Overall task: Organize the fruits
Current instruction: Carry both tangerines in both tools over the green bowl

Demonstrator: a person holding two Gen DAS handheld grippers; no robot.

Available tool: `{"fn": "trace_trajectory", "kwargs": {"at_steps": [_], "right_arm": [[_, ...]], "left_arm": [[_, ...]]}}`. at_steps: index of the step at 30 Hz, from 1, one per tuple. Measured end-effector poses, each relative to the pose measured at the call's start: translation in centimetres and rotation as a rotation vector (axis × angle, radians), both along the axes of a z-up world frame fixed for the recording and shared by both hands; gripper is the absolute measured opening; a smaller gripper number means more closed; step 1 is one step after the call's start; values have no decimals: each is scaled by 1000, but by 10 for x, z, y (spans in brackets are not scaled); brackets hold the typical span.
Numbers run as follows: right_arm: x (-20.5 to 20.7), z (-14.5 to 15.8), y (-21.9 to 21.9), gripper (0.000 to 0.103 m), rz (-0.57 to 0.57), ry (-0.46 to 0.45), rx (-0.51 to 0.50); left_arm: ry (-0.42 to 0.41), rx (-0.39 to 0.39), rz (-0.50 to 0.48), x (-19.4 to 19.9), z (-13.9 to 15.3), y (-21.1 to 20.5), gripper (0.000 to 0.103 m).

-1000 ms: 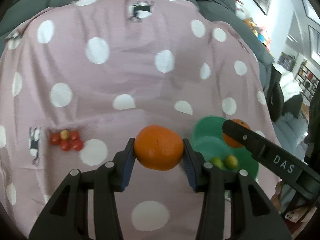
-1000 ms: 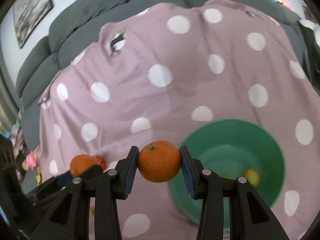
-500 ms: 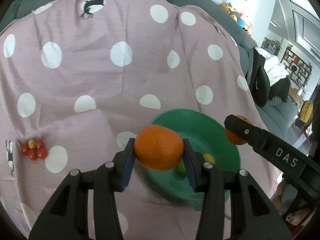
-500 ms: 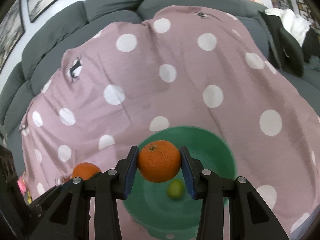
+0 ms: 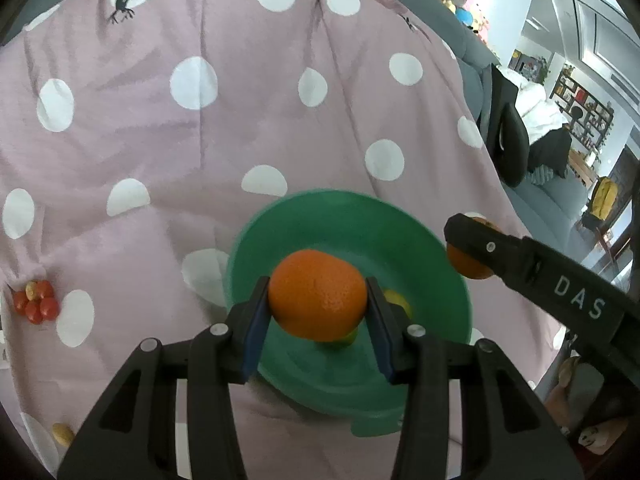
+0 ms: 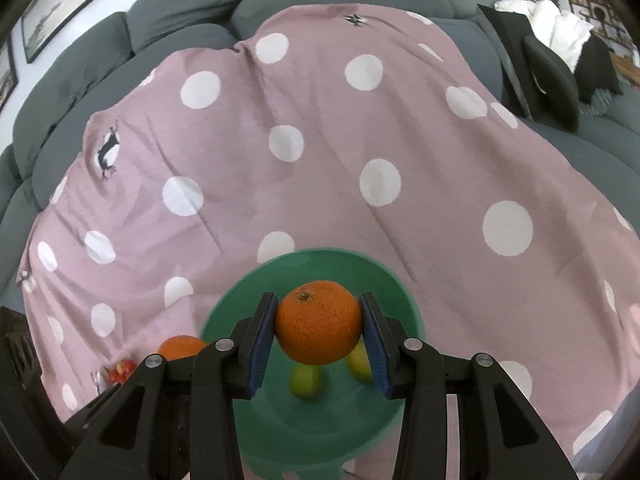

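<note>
bowl (image 5: 440, 256): sits on the blanket (image 5: 240, 128), near its front edge
blanket: spread over the sofa (image 6: 180, 28), whose cushions rise behind it
left orange (image 5: 318, 294): between the jaws of the left gripper (image 5: 318, 300), above the bowl's inside
right orange (image 6: 318, 326): between the jaws of the right gripper (image 6: 318, 330), above the bowl's inside
small fruits (image 6: 306, 382): two in the bowl, lying below the held oranges
tomatoes (image 5: 36, 300): clustered on the blanket, well left of the bowl
grippers: side by side, left gripper left of the right
coat (image 6: 552, 76): on the sofa, right of the blanket
</note>
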State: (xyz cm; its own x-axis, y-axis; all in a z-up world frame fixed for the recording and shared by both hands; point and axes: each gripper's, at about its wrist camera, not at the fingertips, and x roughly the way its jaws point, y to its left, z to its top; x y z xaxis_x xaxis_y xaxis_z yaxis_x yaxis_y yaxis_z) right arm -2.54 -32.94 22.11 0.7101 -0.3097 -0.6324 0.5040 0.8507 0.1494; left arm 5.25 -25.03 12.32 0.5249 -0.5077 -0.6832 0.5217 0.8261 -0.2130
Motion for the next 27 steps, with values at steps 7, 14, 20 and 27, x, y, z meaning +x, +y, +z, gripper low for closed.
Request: {"fn": "trace_trajectory", "kwargs": {"at_steps": [7,14,20,27], "right_arm": [[0,-6,-10,44,-29,30,17],[1,-11,-17,44,-53,64,23],[3,-15,-22,44,-63,81,35],[6,-19,-23,44,-69,109,32]], "left_arm": [[19,21,-26,-1,-9,-13,45],[28,43,-52,-2,-16,-26,45],[40,61,-63,-2,-23,-34,45],[51,74,-77,-3,-29,-40,45]]}}
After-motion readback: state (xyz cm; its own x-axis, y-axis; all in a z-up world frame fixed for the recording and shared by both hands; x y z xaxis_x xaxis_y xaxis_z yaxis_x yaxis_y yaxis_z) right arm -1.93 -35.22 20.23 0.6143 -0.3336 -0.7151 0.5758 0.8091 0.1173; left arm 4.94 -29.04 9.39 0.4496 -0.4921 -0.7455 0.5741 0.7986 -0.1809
